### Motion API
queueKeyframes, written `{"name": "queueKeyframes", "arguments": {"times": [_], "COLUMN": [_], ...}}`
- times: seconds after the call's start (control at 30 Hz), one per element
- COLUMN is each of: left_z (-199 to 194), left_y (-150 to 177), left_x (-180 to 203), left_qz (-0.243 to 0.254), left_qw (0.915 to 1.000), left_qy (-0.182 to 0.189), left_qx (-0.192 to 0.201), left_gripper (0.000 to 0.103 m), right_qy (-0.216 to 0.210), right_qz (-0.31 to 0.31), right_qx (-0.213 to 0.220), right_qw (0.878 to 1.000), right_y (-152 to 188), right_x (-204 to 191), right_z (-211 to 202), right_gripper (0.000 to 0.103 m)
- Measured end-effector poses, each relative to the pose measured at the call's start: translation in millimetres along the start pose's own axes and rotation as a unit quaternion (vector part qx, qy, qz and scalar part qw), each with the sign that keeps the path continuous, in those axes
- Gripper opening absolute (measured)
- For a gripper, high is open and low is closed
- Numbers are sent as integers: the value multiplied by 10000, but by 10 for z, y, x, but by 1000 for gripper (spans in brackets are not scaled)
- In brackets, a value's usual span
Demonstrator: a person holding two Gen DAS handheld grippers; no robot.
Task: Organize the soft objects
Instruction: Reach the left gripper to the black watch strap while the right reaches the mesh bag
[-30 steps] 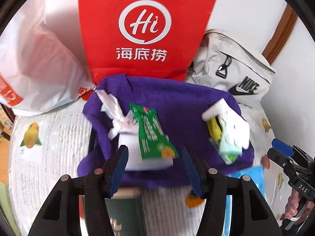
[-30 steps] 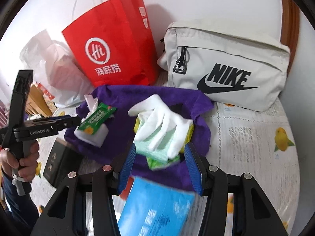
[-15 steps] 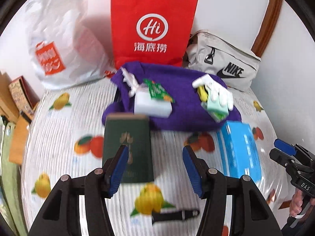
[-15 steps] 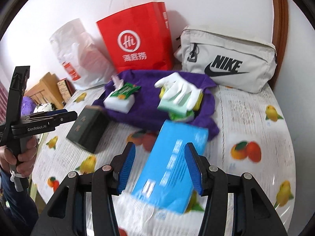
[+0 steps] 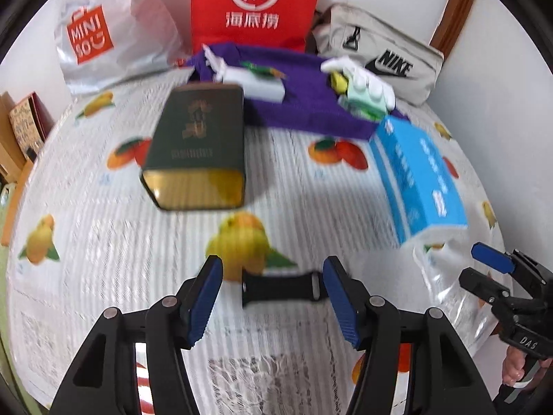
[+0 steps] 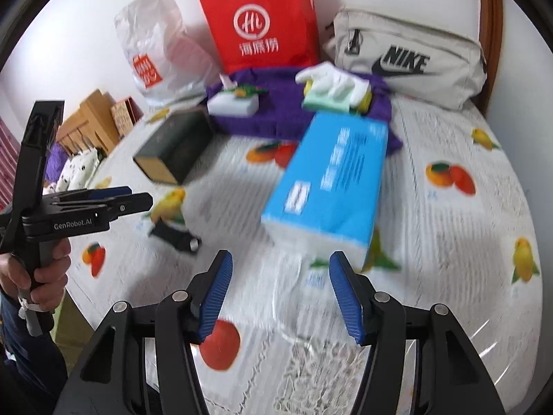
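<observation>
The left gripper [image 5: 273,297] is opening over a small black strap [image 5: 280,285] near the tabletop's [image 5: 103,259] front edge, not squeezing it. The right gripper [image 6: 280,292] is opening too, with nothing in it, just in front of the blue tissue pack [image 6: 331,180]. Farther back lie the green tin [image 5: 197,138] and the purple cloth [image 5: 304,100] with a white glove [image 5: 363,81] on it, near the back edge.
</observation>
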State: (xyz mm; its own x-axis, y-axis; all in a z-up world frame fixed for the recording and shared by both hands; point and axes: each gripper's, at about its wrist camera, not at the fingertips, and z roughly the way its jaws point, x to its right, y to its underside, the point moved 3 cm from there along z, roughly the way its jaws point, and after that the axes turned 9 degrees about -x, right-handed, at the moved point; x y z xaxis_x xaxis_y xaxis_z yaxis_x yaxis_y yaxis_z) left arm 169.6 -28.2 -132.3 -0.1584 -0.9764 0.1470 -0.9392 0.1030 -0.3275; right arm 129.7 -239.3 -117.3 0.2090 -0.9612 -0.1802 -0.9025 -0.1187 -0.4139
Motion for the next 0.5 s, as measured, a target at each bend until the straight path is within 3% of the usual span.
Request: {"name": "queueKeyframes", "arguments": {"times": [0.37, 0.5], "left_z": [285, 278], "left_y": [260, 294], "left_x": [-73, -79], "left_qz": [-98, -64], "left_qw": [9997, 9999], "left_qy": [-5, 16], "left_qx": [-203, -123], "left_gripper": [63, 70], "right_qy": [84, 80], "right_qz": [147, 139], "right_qx": [-389, -304], "right_qw": [9991, 9994], "right_y": [260, 256], "right_x": [34, -12], "right_z": [469, 528], "right_gripper": [59, 69]}}
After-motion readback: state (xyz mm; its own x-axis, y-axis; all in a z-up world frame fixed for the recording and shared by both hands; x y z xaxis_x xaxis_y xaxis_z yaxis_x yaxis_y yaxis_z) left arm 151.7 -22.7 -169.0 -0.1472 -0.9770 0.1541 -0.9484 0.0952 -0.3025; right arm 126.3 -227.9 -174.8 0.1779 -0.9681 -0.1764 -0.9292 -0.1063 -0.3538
